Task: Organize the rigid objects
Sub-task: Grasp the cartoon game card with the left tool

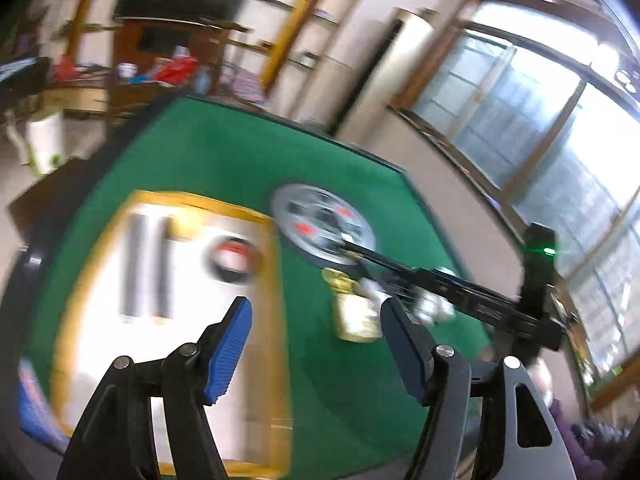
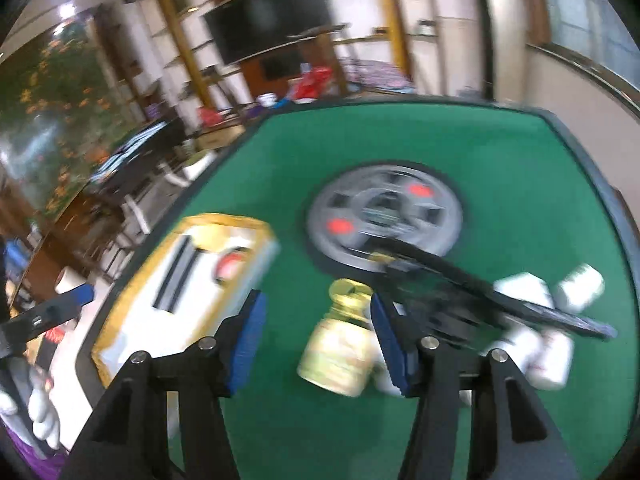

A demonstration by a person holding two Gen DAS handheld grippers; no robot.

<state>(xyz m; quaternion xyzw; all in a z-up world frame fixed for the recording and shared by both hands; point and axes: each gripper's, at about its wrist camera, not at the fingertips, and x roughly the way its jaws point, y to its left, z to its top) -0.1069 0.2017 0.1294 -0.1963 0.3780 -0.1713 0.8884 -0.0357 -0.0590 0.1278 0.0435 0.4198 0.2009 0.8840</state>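
A pale bottle with a gold cap lies on its side on the green felt table. Several white bottles lie to its right, with a long black bar-shaped thing across them. At the left stands a white tray with a yellow rim, holding two dark bars and a round black, red and white item. My right gripper hovers open above the gold-capped bottle, pads clear of it. My left gripper is open and empty, between the tray and the bottle.
A grey round disc with red spots is set in the table's middle. A white-gloved hand shows at the lower left. Beyond the table are shelves, a dark screen and windows. A black upright part with a green light stands at the right.
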